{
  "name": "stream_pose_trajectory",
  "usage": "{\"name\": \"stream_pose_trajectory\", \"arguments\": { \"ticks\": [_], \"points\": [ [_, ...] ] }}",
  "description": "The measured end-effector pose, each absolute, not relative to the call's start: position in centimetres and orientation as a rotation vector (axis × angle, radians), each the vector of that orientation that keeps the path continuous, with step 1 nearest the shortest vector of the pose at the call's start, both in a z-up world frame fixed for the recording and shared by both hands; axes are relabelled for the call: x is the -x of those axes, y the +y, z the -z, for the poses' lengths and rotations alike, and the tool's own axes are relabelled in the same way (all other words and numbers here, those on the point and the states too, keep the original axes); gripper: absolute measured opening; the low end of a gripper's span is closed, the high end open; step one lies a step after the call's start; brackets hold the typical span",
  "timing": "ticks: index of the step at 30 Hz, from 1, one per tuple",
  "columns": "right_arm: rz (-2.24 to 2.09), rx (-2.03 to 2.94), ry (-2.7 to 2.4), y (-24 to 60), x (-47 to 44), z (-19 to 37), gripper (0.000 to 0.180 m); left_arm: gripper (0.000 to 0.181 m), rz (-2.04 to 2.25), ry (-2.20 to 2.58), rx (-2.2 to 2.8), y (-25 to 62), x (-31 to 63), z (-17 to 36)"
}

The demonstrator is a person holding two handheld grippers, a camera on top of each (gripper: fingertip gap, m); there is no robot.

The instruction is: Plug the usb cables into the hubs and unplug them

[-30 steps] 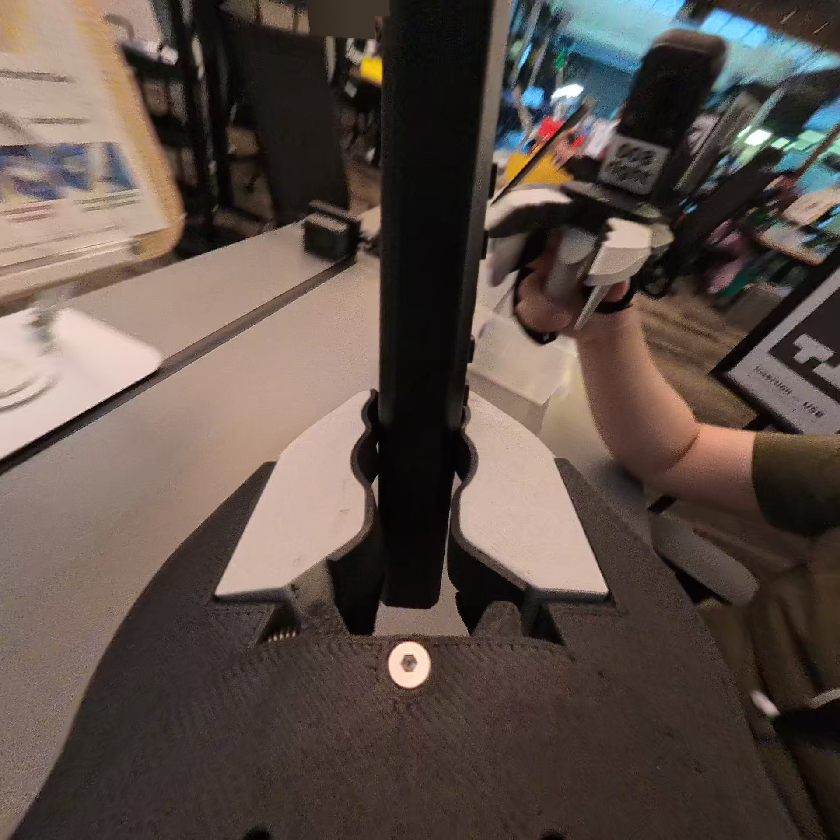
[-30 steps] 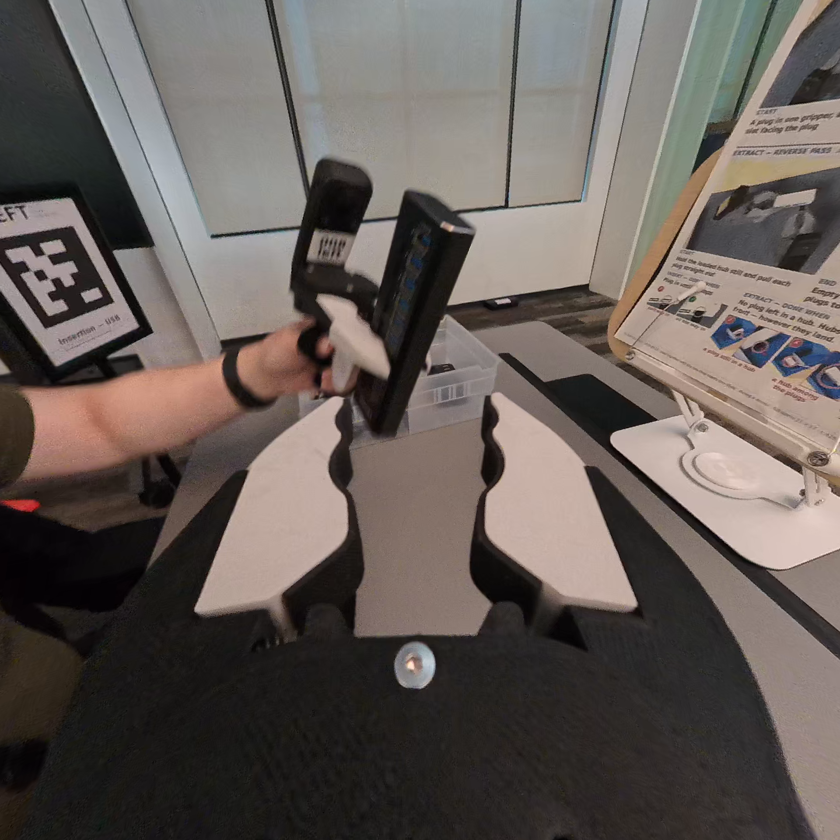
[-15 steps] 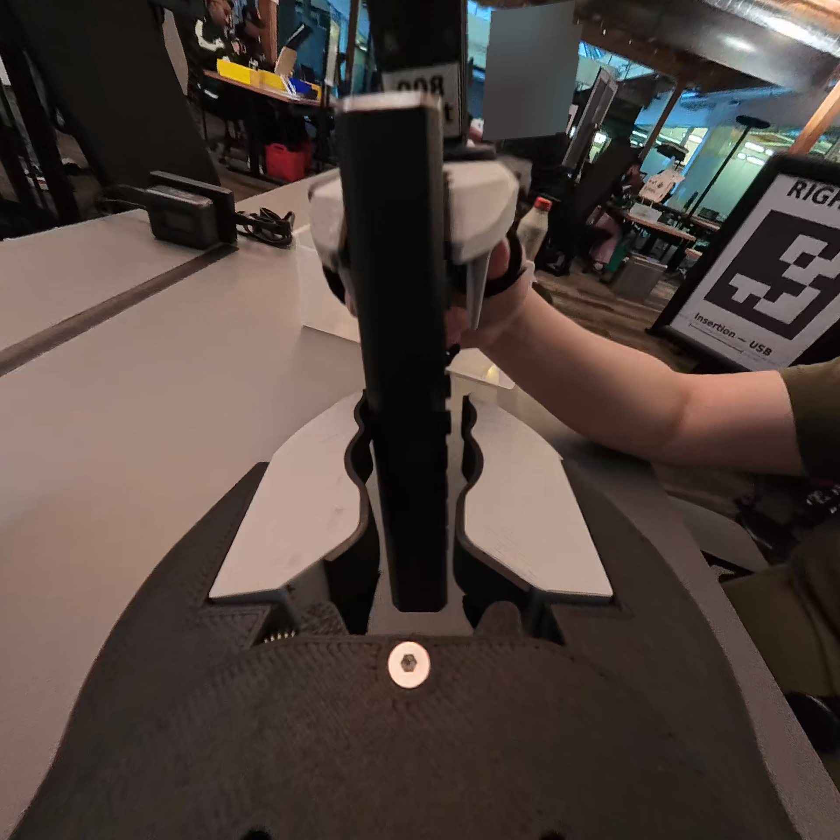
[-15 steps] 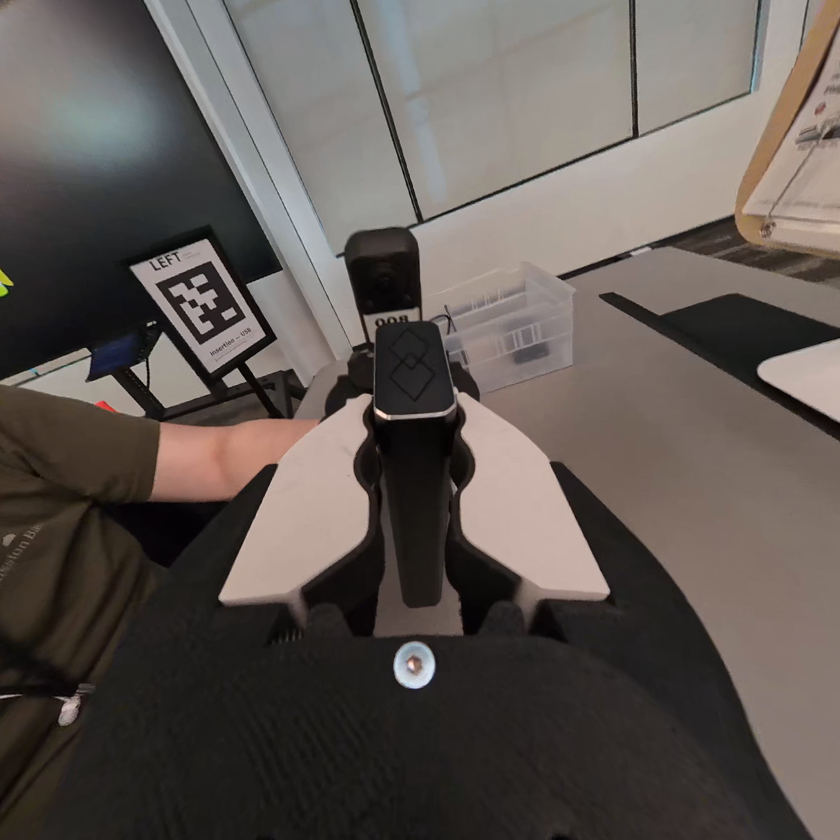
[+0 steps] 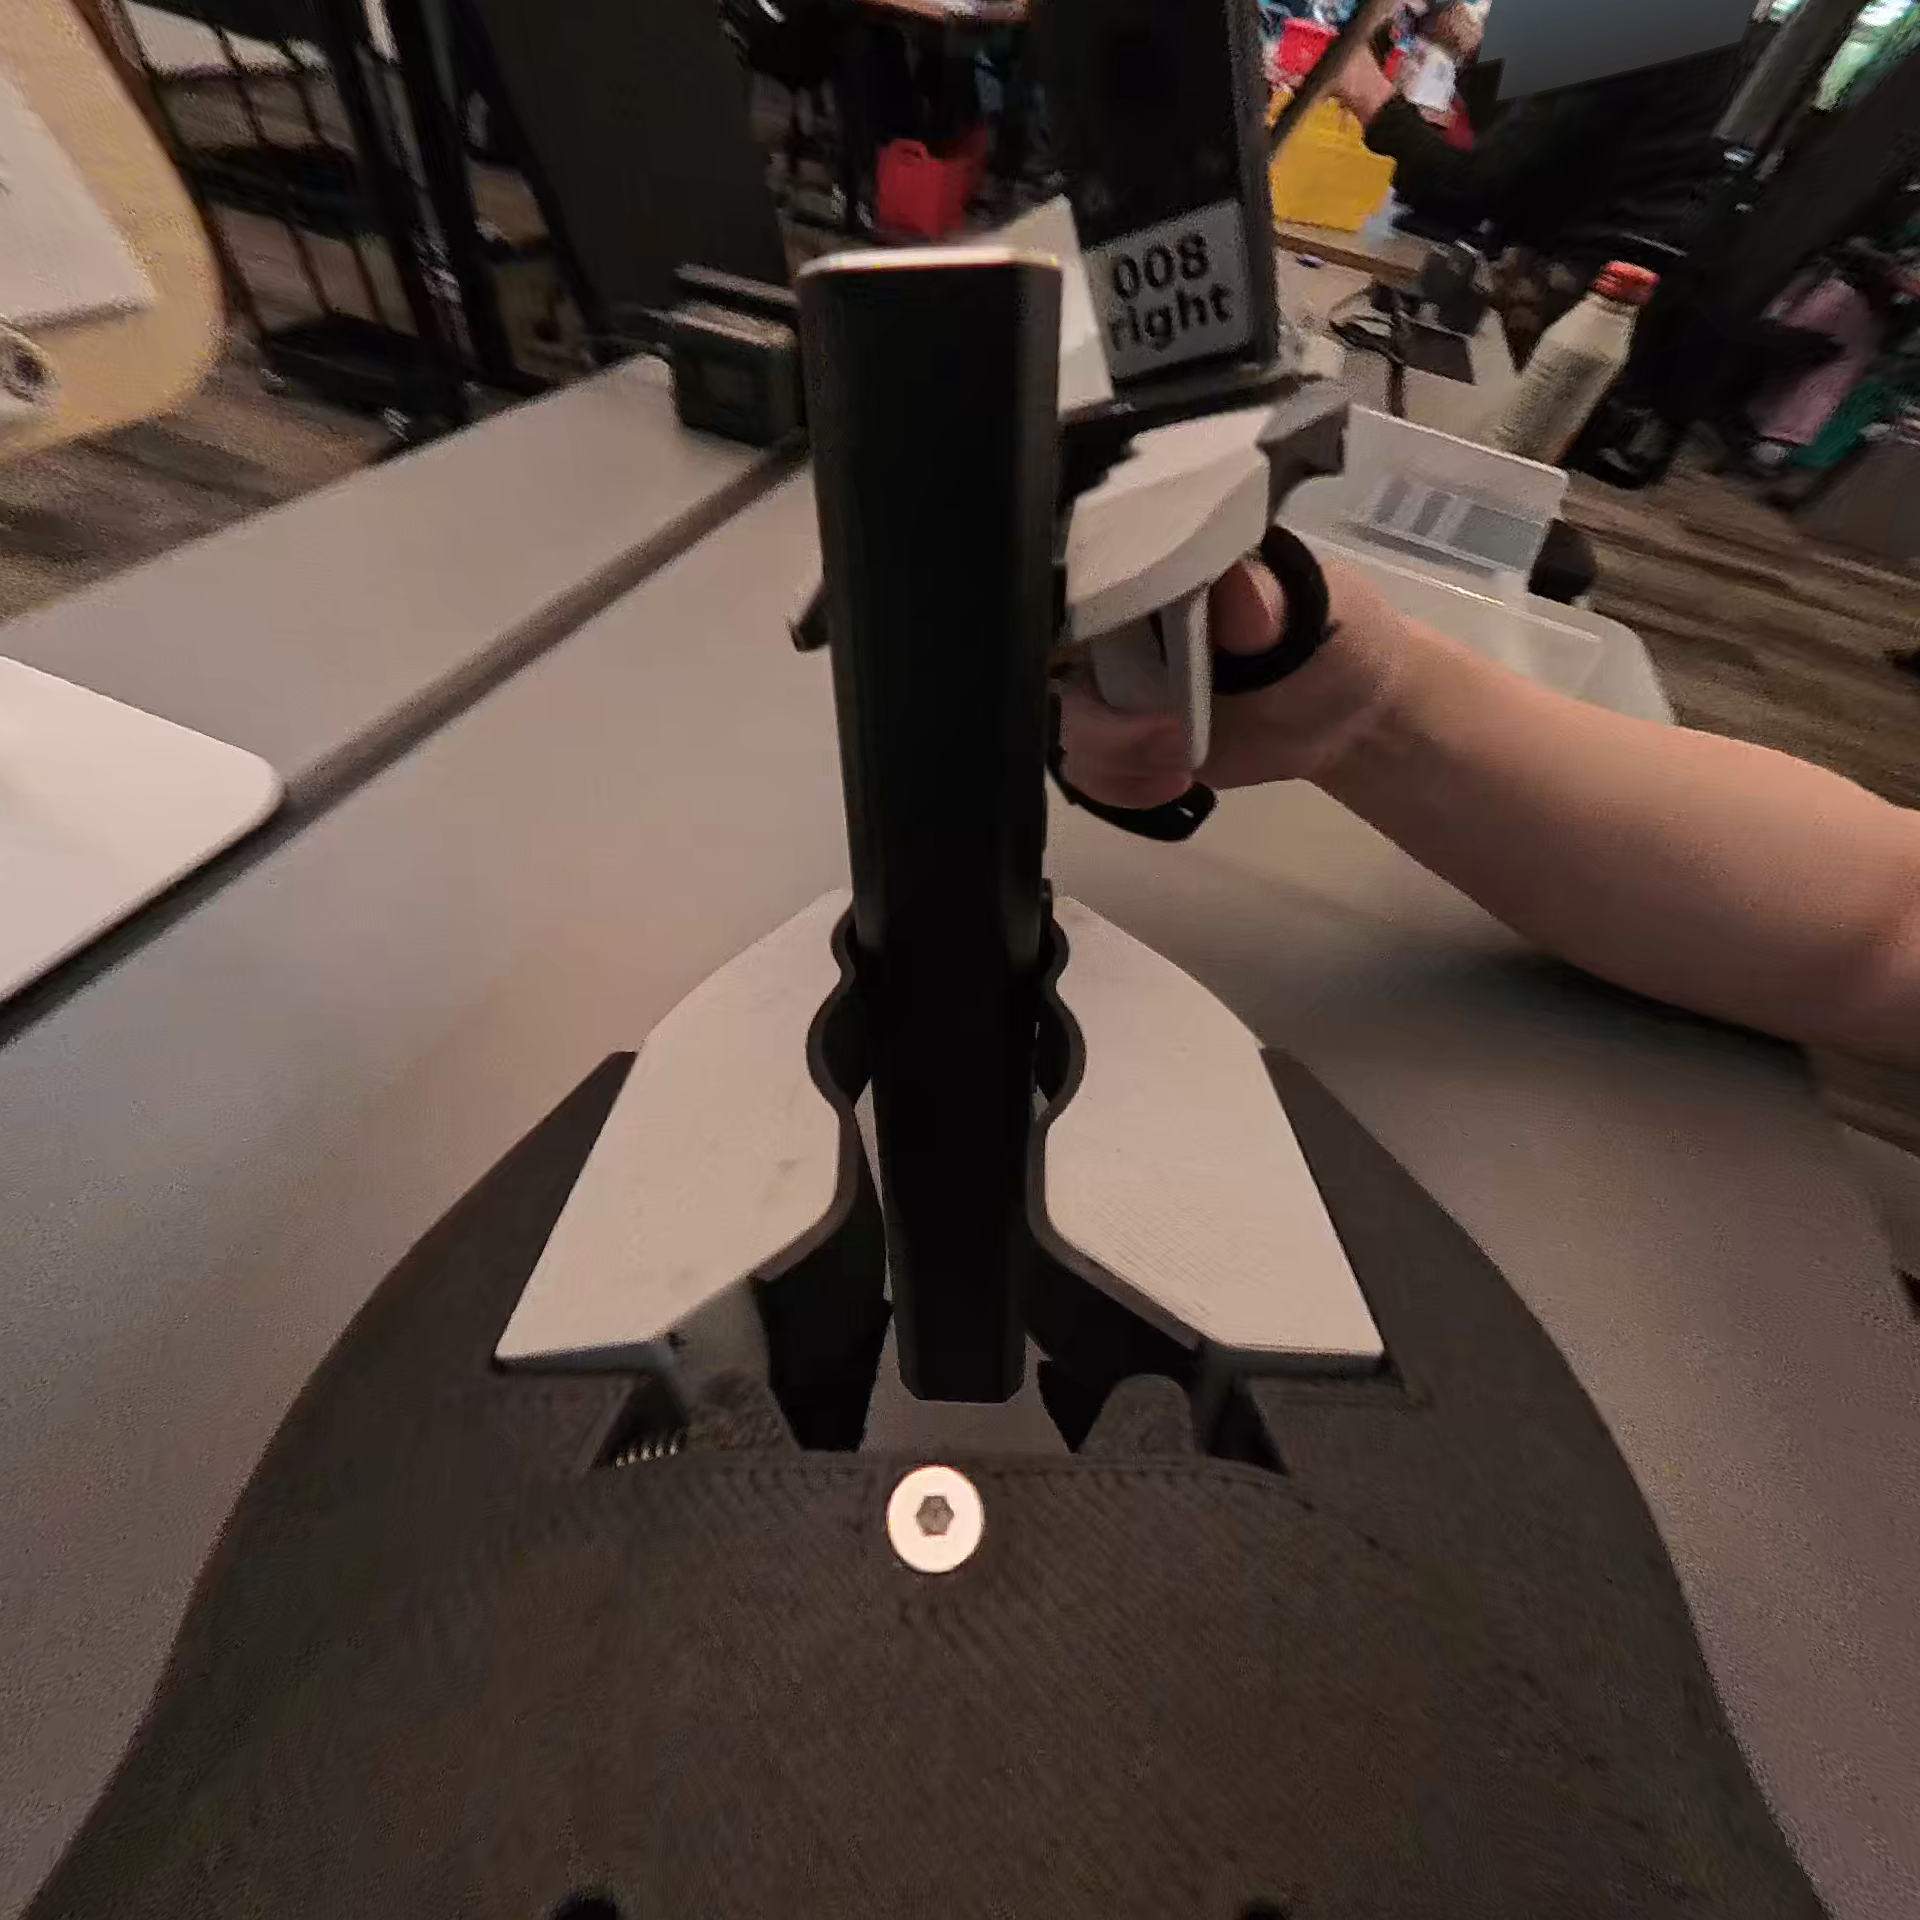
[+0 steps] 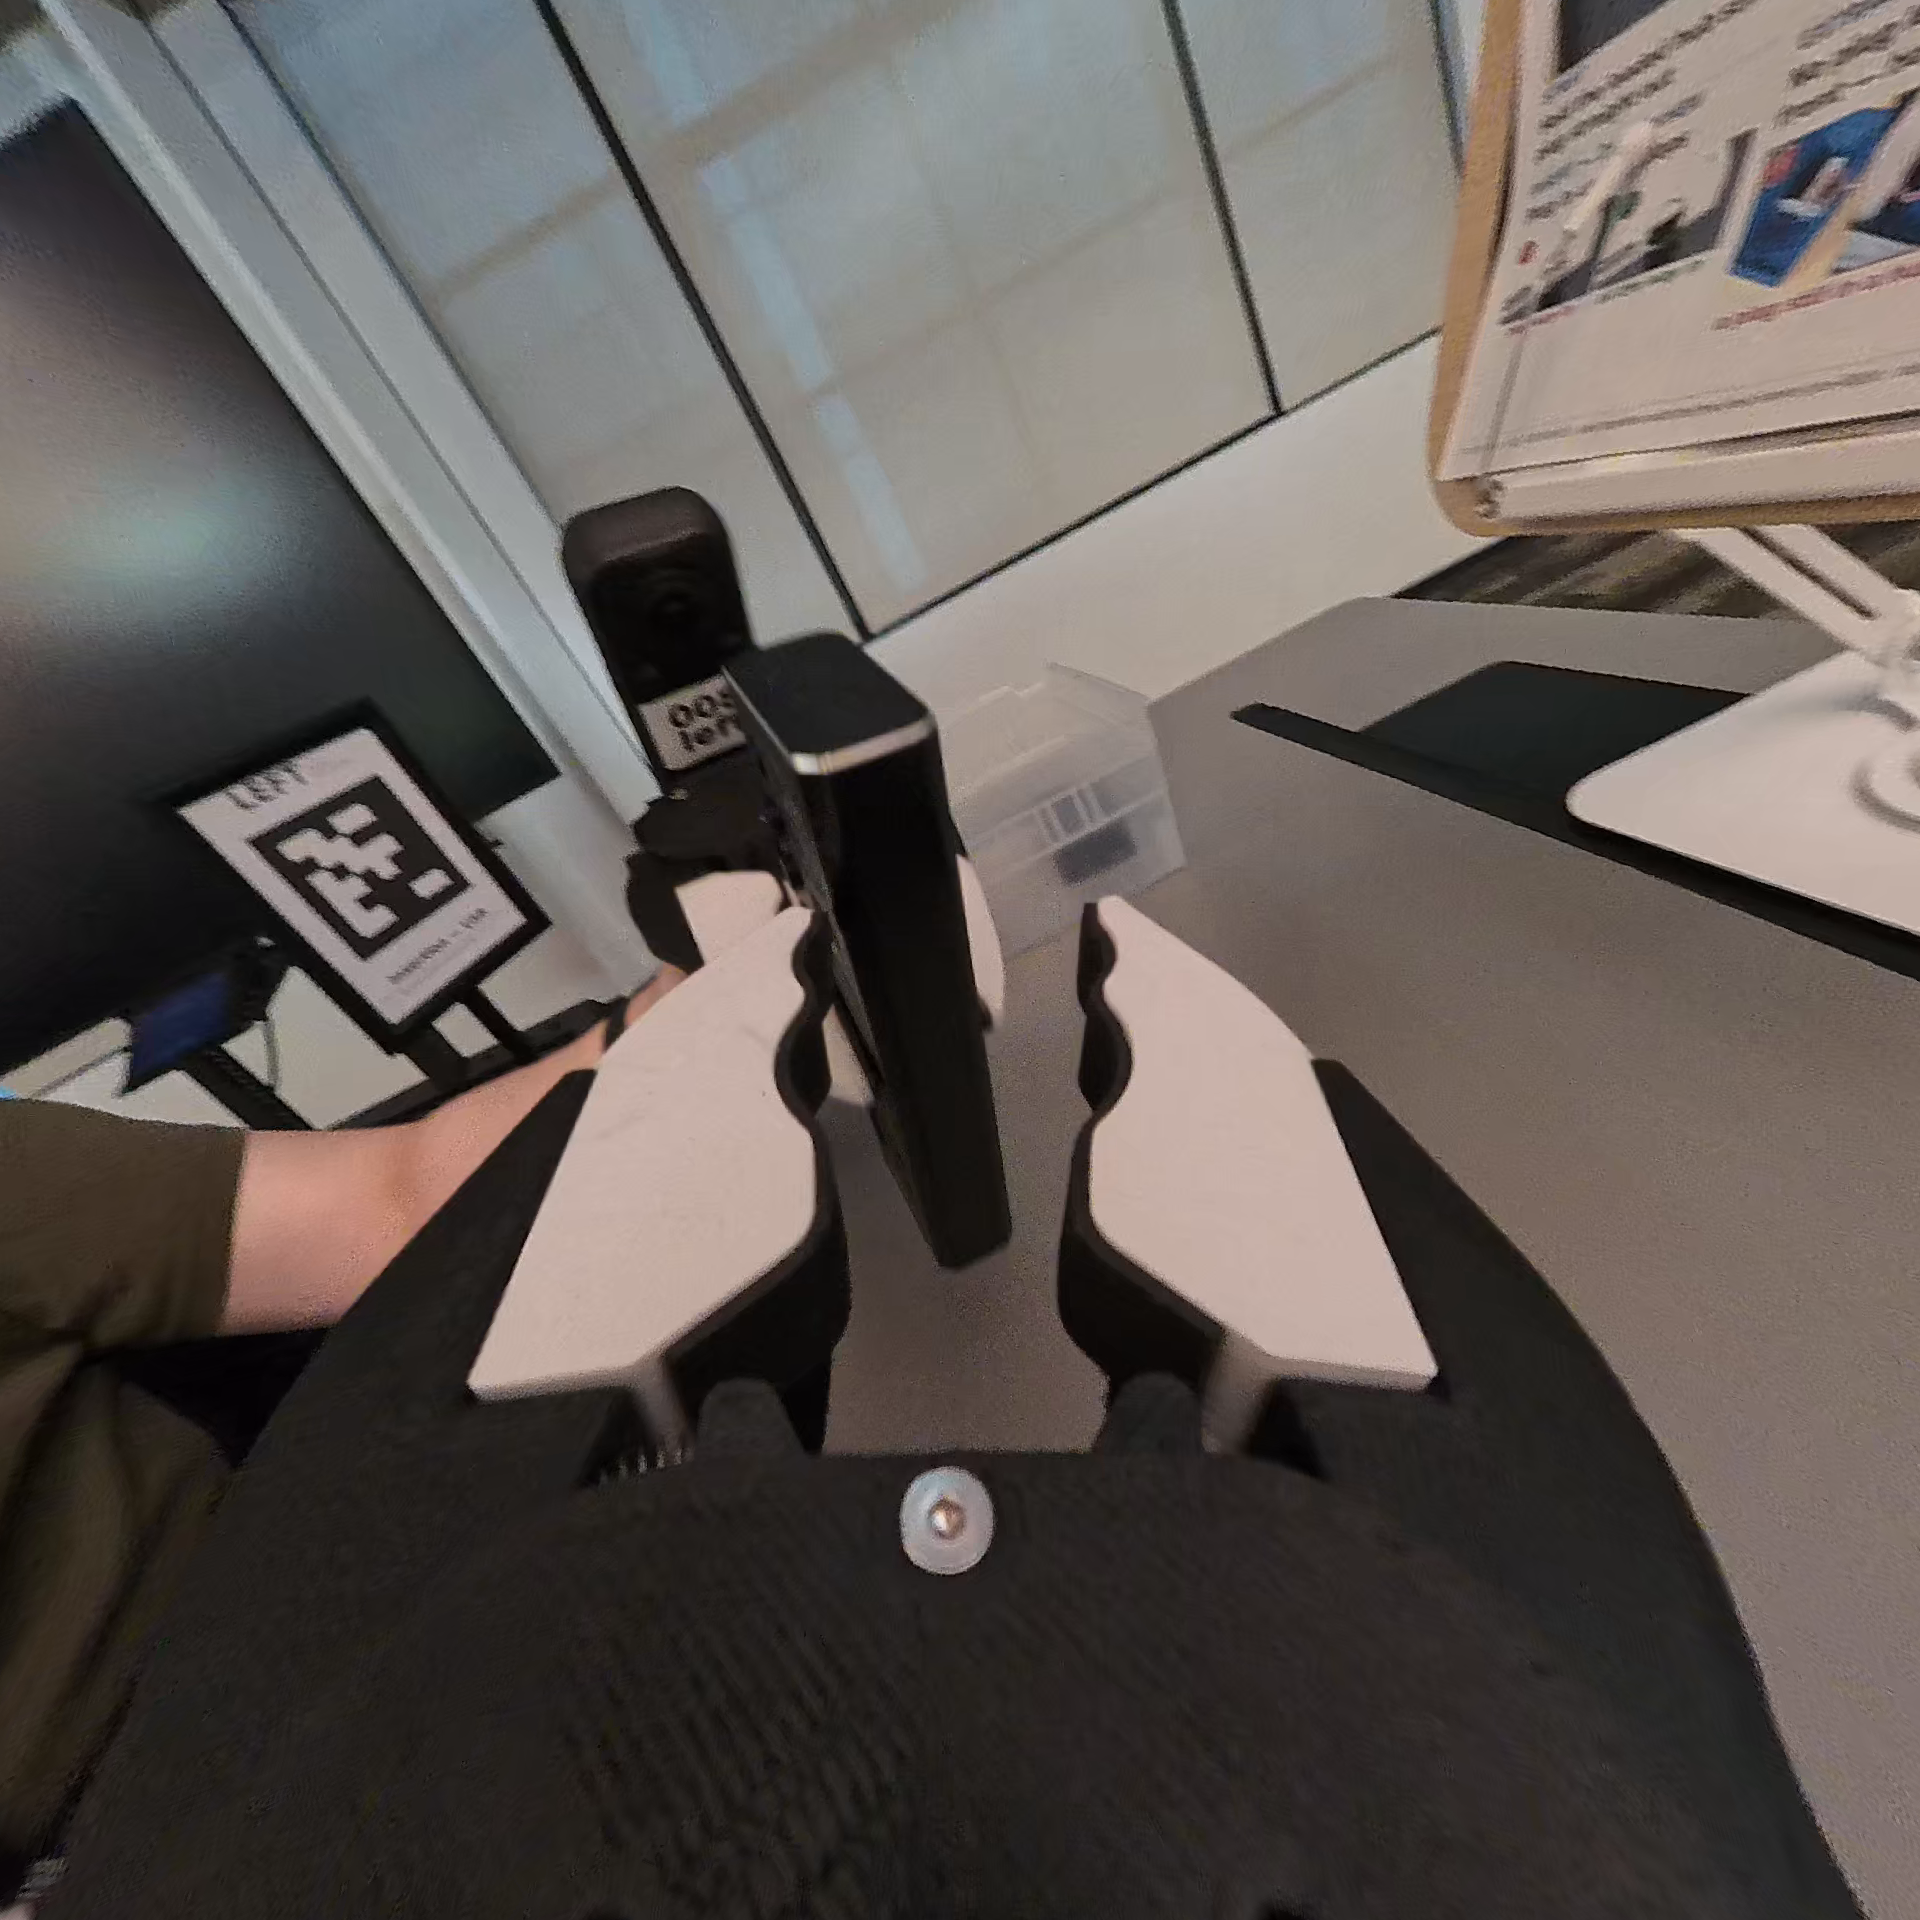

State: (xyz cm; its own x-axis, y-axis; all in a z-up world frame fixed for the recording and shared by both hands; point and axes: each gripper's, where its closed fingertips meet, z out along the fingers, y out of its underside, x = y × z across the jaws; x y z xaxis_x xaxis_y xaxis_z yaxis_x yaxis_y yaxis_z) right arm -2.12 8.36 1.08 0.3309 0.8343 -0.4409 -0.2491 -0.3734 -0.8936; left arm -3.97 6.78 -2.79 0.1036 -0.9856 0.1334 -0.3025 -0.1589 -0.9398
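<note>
You're getting soft, even indoor light, brightest from the frosted window panels (image 6: 935,312) in your right wrist view. Both wide-angle views bend at the edges, with motion-blurred backgrounds.

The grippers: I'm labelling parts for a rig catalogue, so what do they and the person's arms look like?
Each gripper, left and right, has two pale grey fingers with wavy black inner edges on a black textured body with one silver screw. A black camera bearing a white label tops each. Olive short sleeve.

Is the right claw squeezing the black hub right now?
No, the right claw is open, its fingers apart on either side of the black hub, which the left claw pinches.
</note>
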Motion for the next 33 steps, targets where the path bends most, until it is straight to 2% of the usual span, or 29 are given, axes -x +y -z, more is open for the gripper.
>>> {"name": "stream_pose_trajectory", "arguments": {
  "ticks": [5, 9, 11, 13, 17, 18, 27, 31, 33],
  "points": [
    [-1.214, 1.582, -0.573, 8.7, 2.2, 0.2, 0.045, 0.026, 0.947, 1.132, 1.425, 9.9, 4.6, 3.9],
    [-1.026, 1.494, -0.574, 9.3, 3.6, -2.3, 0.047, 0.026, 0.987, 1.122, 1.488, 10.8, 4.7, 5.3],
    [-0.814, 1.57, -0.497, 11.3, 3.9, -2.3, 0.077, 0.026, 0.945, 1.092, 1.495, 11.7, 4.7, 5.5],
    [-0.699, 1.648, -0.429, 12.5, 4.9, -1.8, 0.08, 0.026, 0.911, 1.054, 1.497, 12.5, 4.6, 5.5],
    [-0.511, 1.799, -0.386, 14.6, 6.8, 0.8, 0.077, 0.026, 0.846, 1.062, 1.492, 12.8, 4.2, 6.0],
    [-0.456, 1.794, -0.374, 15.1, 6.5, 0.8, 0.061, 0.026, 0.838, 1.047, 1.493, 13.1, 4.3, 6.1],
    [-0.356, 1.786, -0.439, 17.8, 9.4, 2.0, 0.061, 0.031, 0.719, 0.911, 1.623, 16.4, 7.5, 7.7],
    [-0.298, 1.797, -0.467, 17.8, 9.9, 2.1, 0.062, 0.048, 0.651, 0.884, 1.641, 16.9, 8.3, 7.8],
    [-0.294, 1.807, -0.46, 17.9, 10.0, 2.2, 0.062, 0.047, 0.636, 0.884, 1.629, 16.9, 8.4, 7.7]
  ]
}}
